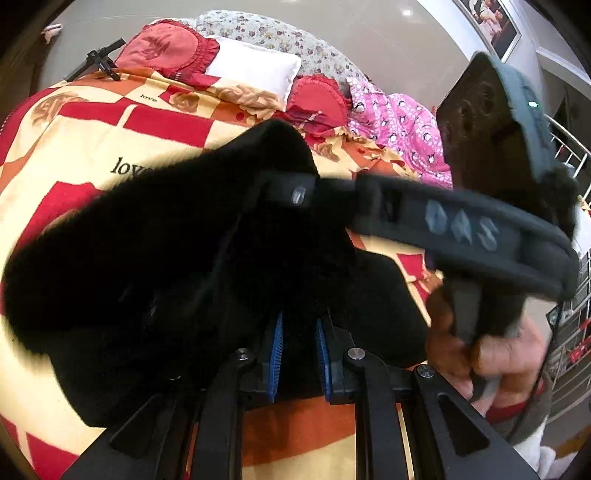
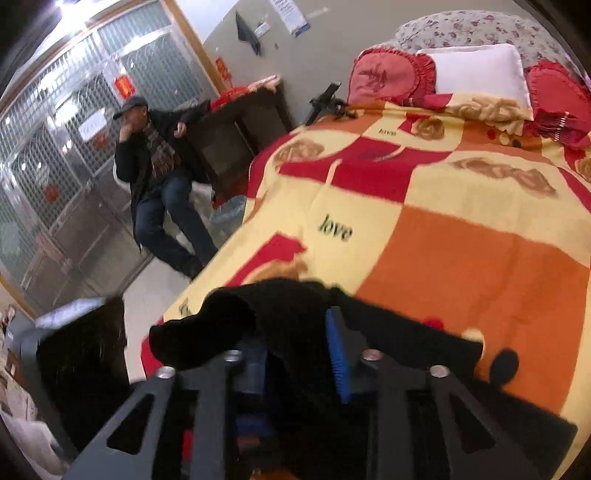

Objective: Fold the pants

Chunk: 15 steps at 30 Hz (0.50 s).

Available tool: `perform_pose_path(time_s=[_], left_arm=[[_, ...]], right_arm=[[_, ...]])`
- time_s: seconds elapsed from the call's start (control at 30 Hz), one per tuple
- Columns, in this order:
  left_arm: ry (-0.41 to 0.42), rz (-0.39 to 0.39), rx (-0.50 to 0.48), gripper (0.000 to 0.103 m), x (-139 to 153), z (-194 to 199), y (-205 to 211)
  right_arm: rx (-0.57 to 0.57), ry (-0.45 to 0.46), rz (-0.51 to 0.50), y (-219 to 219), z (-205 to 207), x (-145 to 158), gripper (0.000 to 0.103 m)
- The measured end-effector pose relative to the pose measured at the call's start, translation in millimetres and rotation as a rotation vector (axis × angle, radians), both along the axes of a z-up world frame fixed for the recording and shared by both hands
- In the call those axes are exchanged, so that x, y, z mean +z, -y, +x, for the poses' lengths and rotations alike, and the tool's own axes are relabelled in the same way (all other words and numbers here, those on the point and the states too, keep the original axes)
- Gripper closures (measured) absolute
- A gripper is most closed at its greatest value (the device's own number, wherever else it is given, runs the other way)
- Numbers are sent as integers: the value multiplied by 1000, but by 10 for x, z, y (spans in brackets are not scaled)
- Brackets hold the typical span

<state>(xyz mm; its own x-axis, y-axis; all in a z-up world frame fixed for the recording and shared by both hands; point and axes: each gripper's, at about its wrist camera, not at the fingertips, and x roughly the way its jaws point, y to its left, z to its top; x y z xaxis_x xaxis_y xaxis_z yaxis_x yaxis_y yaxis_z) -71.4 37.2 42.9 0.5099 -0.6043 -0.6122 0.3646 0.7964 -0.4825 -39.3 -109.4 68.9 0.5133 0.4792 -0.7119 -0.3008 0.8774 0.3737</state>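
Your left gripper [image 1: 299,354] reaches over a bed covered by a blanket [image 1: 74,147] checked in red, orange and cream, printed with roses and the word "love"; its blue pads stand close together with black cloth between them, clenched on the black pants [image 1: 155,251]; the pants rise from the jaws in a dark, blurred heap that spreads towards the left edge of the bed and lies partly on the blanket.

In the same view your right hand [image 1: 495,354] appears at the right side, wrapped round the handle of the other gripper, whose dark body crosses the picture above the pants.

Your right gripper [image 2: 295,354] also points down at the bed, near the edge closest to you; one blue pad [image 2: 338,354] shows plainly, the other is buried under black cloth; the jaws are drawn in on a fold of the pants, which drapes over the left finger and runs to the right along the near edge of the blanket.

At the head of the bed lie two red frilled cushions [image 2: 388,75], a white pillow [image 2: 480,66] between them, and a floral pillow [image 2: 472,29] behind; a pink patterned cloth [image 1: 399,125] lies at the far right corner in the left view; a small black stand [image 2: 328,101] sits at the far left corner.

Beside the bed a person [image 2: 159,173] sits in dark clothes, cap and scarf, in front of metal-grille doors [image 2: 55,147]; no container with visible contents can be made out.
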Motion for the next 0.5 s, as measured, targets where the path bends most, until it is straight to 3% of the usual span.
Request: perform_pose_path(time_s=[0.07,0.13,0.33,0.43,0.5], left_arm=[[-2,3,-9,85,48,-54,-35],[4,13,-22,73,96,-127,-106],[49,75,36,70,229,-366,-566],[70,127,136,63,223,-334,-713],[56,109,130,63,189,-293,-716]], right_arm=[[-40,19,12,110,18,42,92],[-100,9,5,294,33,19,92],[-196,-74,8,676,59,-321,92],[-196,-88,43,708,70,-378,87],[-210,-98,69,740,67,-364,81]])
